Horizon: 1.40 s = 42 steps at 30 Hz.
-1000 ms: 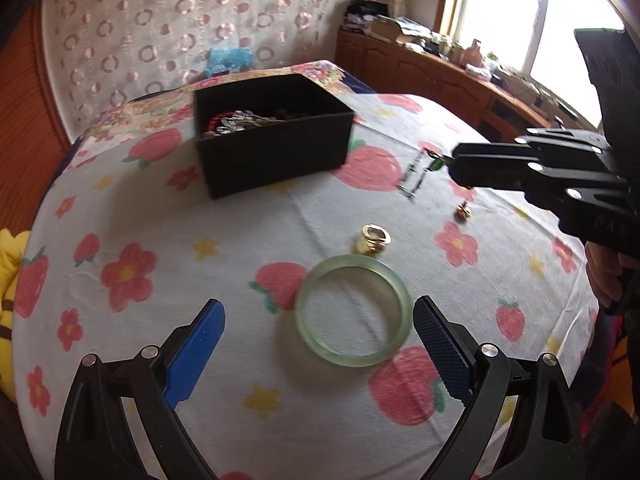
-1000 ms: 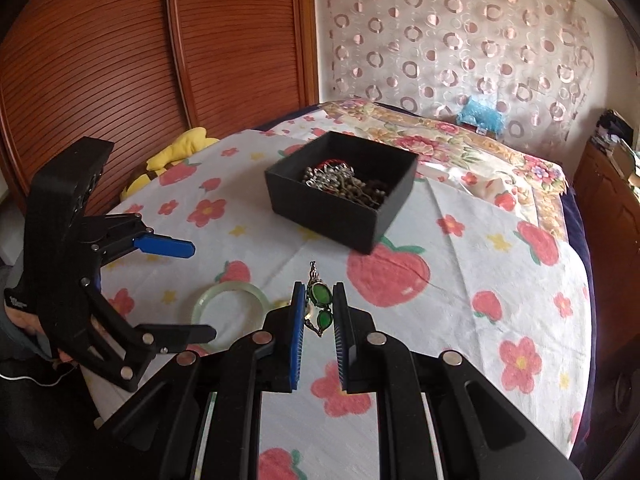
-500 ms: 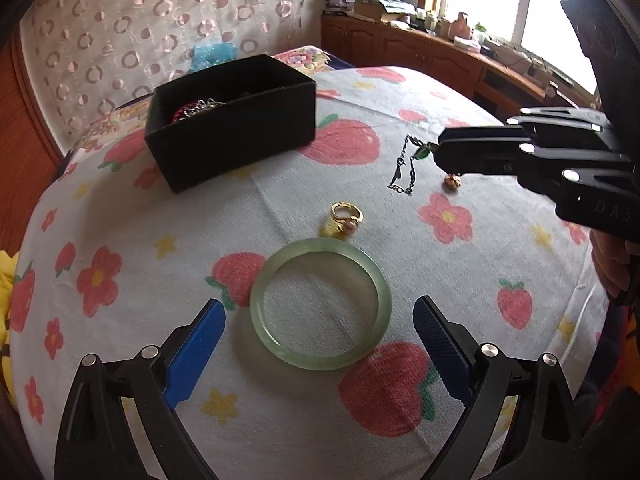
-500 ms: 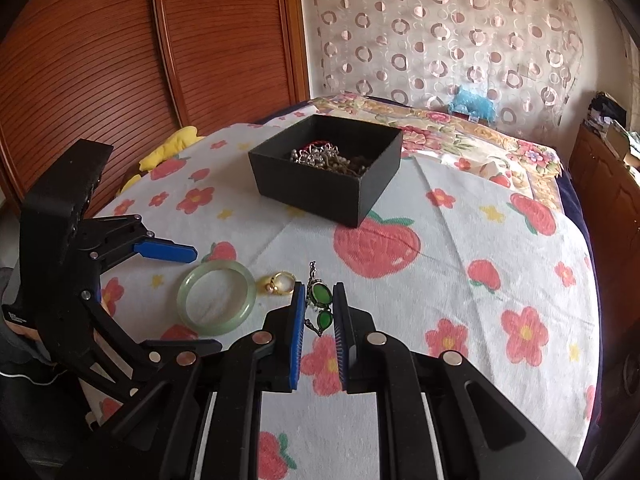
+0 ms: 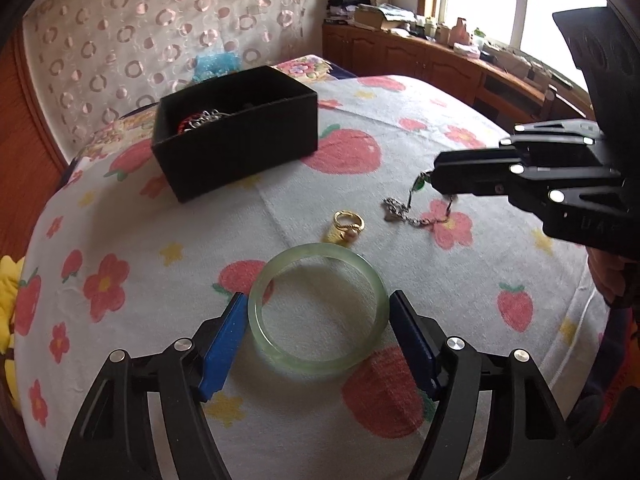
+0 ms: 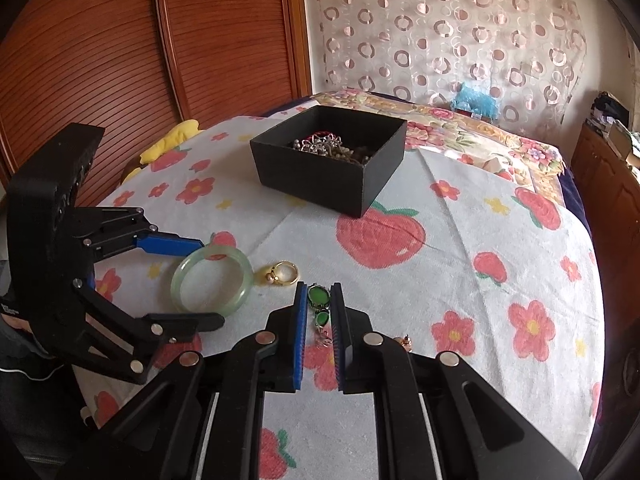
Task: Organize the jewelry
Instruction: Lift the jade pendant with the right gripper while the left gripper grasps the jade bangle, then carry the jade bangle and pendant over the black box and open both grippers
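A pale green jade bangle [image 5: 318,310] lies flat on the strawberry-print cloth. My left gripper [image 5: 318,314] straddles it, blue pads close to both sides, jaws still apart. It also shows in the right wrist view [image 6: 212,280]. My right gripper [image 6: 320,300] is shut on a green-stone pendant [image 6: 319,297] whose silver chain [image 5: 408,214] trails on the cloth. A gold ring [image 5: 348,222] lies between bangle and chain. The black box [image 5: 236,132] of jewelry stands at the back.
A small copper-coloured piece [image 6: 404,342] lies by the right gripper's side. The cloth's edge drops off at the right [image 5: 592,304]. A wooden wardrobe [image 6: 120,60] stands at the left, a dresser [image 5: 440,64] under the window.
My left gripper has moved forward and down over the bangle and narrowed around it. My right gripper has lowered the pendant, so its chain now rests on the cloth.
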### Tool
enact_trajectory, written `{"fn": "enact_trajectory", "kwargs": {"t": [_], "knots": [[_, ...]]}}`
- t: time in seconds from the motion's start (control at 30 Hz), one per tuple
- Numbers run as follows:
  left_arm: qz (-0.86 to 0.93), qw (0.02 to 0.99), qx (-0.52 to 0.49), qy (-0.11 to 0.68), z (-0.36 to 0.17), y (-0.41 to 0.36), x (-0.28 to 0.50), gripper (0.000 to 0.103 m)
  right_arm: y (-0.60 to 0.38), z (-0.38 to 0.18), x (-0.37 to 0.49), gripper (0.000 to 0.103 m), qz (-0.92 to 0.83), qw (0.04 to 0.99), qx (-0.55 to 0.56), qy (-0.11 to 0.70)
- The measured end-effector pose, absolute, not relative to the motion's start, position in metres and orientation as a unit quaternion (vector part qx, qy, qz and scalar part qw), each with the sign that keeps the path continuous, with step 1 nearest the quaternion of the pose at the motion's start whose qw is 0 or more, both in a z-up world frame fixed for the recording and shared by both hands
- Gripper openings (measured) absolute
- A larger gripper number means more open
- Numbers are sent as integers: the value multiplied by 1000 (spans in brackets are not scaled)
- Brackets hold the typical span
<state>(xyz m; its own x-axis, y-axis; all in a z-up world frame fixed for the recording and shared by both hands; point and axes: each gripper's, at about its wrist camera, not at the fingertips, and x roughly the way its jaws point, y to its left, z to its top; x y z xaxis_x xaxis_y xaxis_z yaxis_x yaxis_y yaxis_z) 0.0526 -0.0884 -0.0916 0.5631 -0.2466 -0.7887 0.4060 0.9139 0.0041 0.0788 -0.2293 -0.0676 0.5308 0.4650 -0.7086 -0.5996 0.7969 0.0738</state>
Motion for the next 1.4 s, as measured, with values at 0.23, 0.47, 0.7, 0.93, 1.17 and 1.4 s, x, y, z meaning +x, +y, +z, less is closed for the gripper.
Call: {"fn": "enact_trajectory", "kwargs": {"t": [0.23, 0.47, 0.7, 0.93, 1.17, 1.4], "knots": [[-177, 889, 80, 415, -79, -78, 58, 69, -227, -57, 80, 13, 307, 873, -94, 366], [-173, 899, 60, 398, -63, -63, 72, 69, -223, -40, 87, 13, 313, 877, -100, 350], [-168, 907, 43, 385, -49, -50, 92, 69, -212, -23, 105, 13, 321, 879, -112, 334], [-162, 913, 32, 372, -35, -37, 115, 69, -199, 2, 138, 13, 335, 883, -112, 308], [-157, 919, 23, 360, -21, -27, 136, 69, -186, 18, 168, 13, 343, 887, -108, 288], [-146, 922, 20, 359, -19, -21, 156, 69, -178, 4, 192, 13, 343, 885, -103, 297]]}}
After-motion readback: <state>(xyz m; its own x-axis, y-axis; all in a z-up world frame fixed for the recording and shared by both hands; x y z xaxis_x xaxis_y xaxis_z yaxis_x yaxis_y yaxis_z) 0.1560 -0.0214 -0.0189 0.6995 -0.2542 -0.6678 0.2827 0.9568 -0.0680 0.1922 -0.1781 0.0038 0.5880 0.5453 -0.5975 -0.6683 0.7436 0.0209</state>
